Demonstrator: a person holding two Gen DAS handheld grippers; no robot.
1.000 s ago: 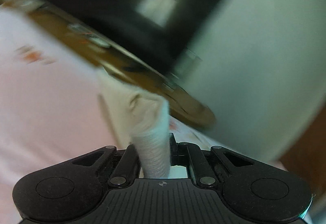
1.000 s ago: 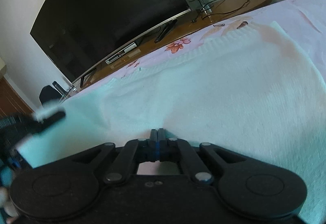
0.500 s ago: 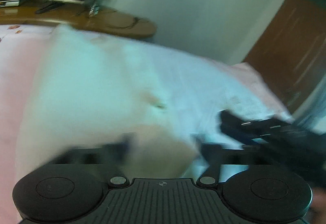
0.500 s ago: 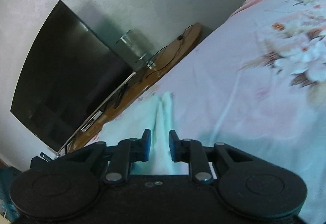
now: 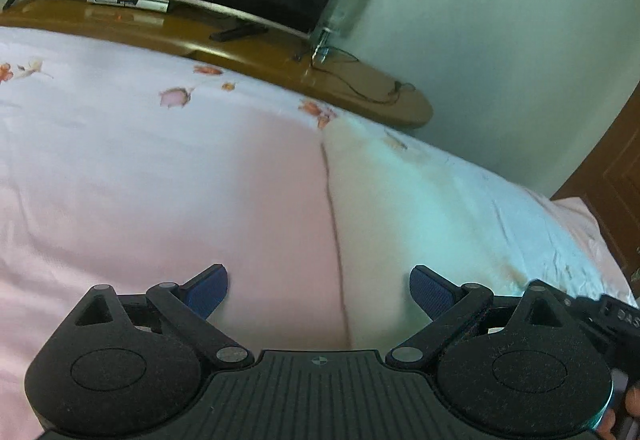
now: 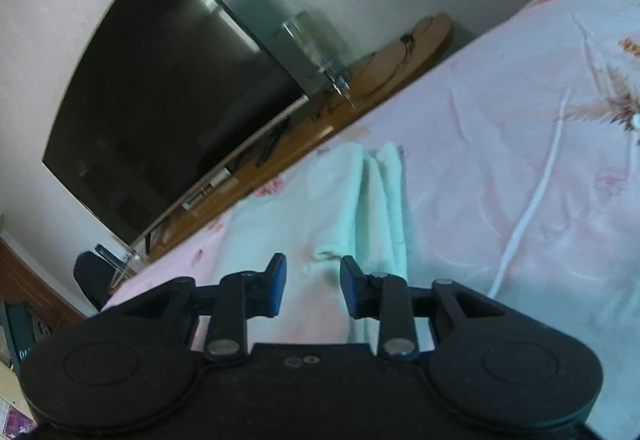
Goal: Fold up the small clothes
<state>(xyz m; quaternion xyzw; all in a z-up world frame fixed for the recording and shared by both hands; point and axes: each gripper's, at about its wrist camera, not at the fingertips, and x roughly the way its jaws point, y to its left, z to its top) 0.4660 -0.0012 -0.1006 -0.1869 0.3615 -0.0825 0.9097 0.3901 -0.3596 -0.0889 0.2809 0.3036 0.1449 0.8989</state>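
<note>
A small pale white garment lies folded on the pink floral bedsheet. It also shows in the right wrist view as a long narrow strip with a raised fold along it. My left gripper is open wide and empty, low over the sheet at the garment's near left edge. My right gripper is open and empty, just above the garment's near end. The right gripper's body shows at the lower right of the left wrist view.
A dark television stands on a long wooden stand past the bed's far edge, with a glass vase, a remote and cables on it. A brown door is at the right. A dark chair stands at the left.
Both grippers were shut on the garment a second ago. They have let it go and opened, and the garment now lies folded on the sheet.
</note>
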